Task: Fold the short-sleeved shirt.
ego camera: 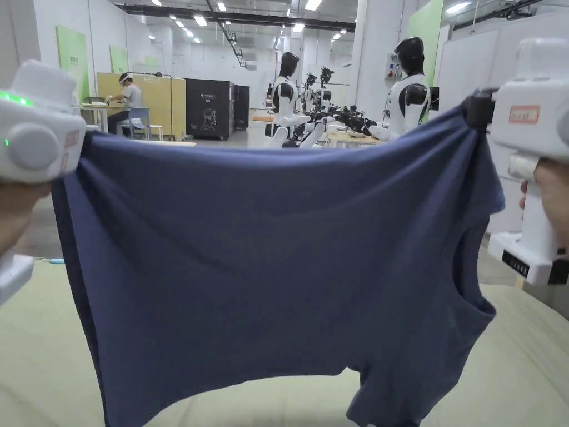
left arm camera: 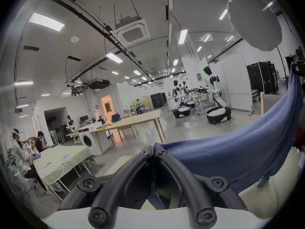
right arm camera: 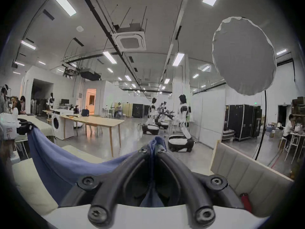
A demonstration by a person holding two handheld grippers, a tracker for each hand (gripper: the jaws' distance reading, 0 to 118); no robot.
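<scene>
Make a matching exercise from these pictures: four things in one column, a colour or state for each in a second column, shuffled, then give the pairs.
Things
1. shirt
2. left gripper
3. bed cover
4. nearest wooden table

States
A. pale yellow-green, lying flat
B. navy blue, held up spread in the air
C. light wood, standing on the grey floor
D. jaws shut on a shirt corner

Pairs: 1-B, 2-D, 3-A, 4-C
</scene>
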